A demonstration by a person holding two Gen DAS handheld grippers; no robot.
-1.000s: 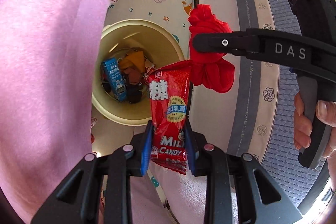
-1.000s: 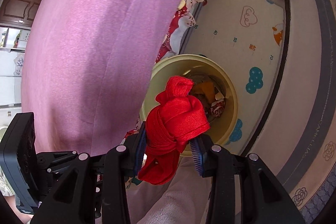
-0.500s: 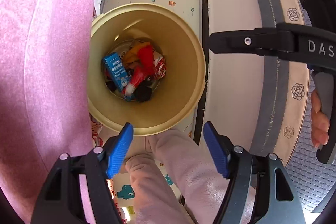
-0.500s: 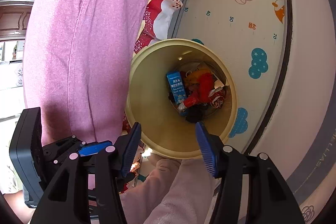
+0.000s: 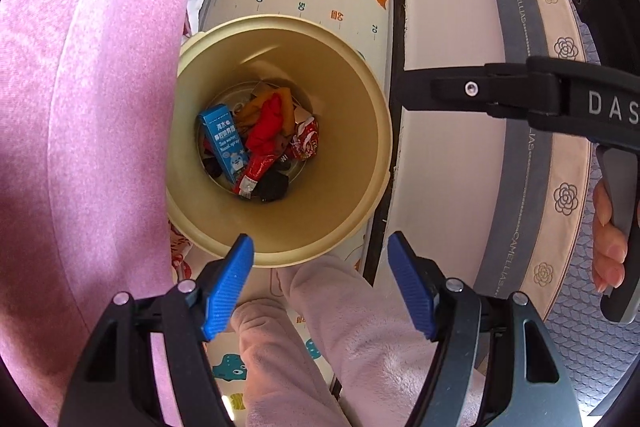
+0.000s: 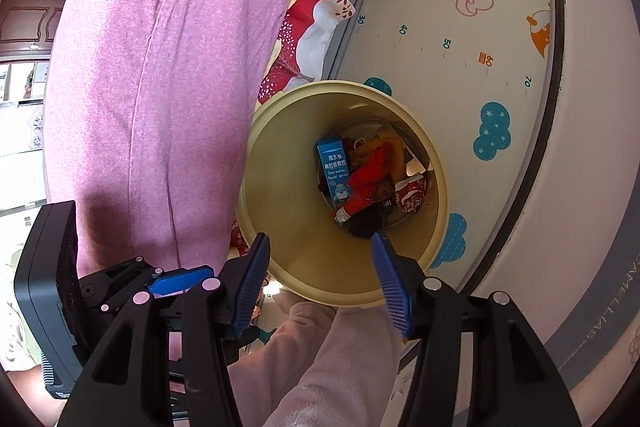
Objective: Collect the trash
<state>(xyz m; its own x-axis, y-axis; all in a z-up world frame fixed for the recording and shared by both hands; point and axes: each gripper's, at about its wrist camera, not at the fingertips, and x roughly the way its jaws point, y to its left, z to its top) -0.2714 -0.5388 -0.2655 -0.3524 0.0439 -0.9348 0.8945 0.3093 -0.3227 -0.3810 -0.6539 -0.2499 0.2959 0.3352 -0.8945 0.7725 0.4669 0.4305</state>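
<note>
Left wrist: "Sea water Nasal spray" box [image 5: 224, 143].

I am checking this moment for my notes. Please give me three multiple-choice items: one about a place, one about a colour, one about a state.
1. Where does the blue carton lie?
A. on the play mat
B. inside the beige bin
C. between gripper fingers

2. What colour are the pads of the left gripper?
A. blue
B. green
C. white

3. What state is the right gripper in?
A. shut on red cloth
B. shut on a wrapper
C. open, holding nothing

Answers: 1 B, the carton lies among the trash at the bin's bottom. 2 A, both pads are blue. 3 C, its fingers stand apart with only the bin seen between them.
</note>
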